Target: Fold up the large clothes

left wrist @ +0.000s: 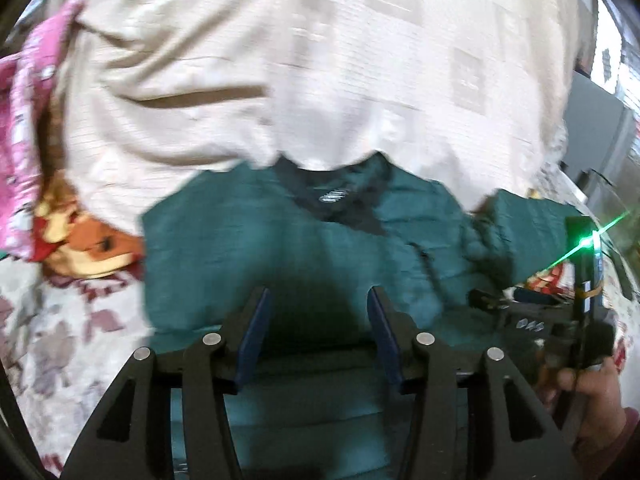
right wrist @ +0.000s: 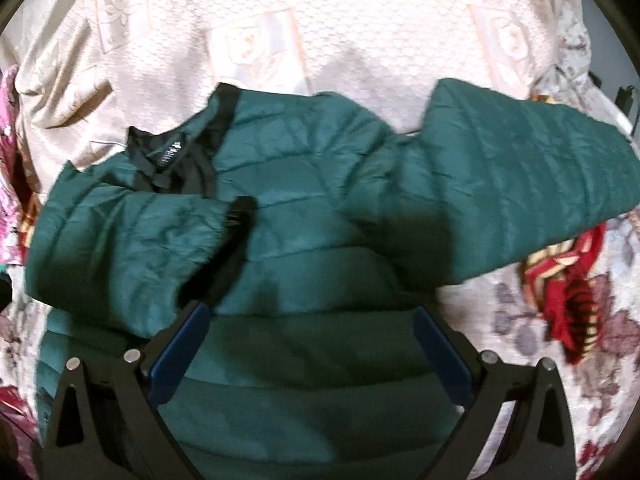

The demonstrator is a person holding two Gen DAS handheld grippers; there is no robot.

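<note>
A dark green quilted jacket (right wrist: pixel 304 216) with a black collar lies flat on a bed. Its left sleeve (right wrist: pixel 132 236) is folded across the chest; the right sleeve (right wrist: pixel 520 176) stretches out to the right. It also shows in the left wrist view (left wrist: pixel 256 236). My left gripper (left wrist: pixel 318 300) is open and empty, hovering over the jacket's lower part. My right gripper (right wrist: pixel 310 316) is open wide and empty, over the jacket's hem. The right gripper's body (left wrist: pixel 560 320) and the hand holding it show at the right of the left wrist view.
A cream patterned bedspread (right wrist: pixel 320 20) covers the bed beyond the jacket. A floral sheet (right wrist: pixel 520 328) lies at the sides. A red patterned cloth (right wrist: pixel 568 292) lies right of the jacket, a pink cloth (left wrist: pixel 28 120) at the far left.
</note>
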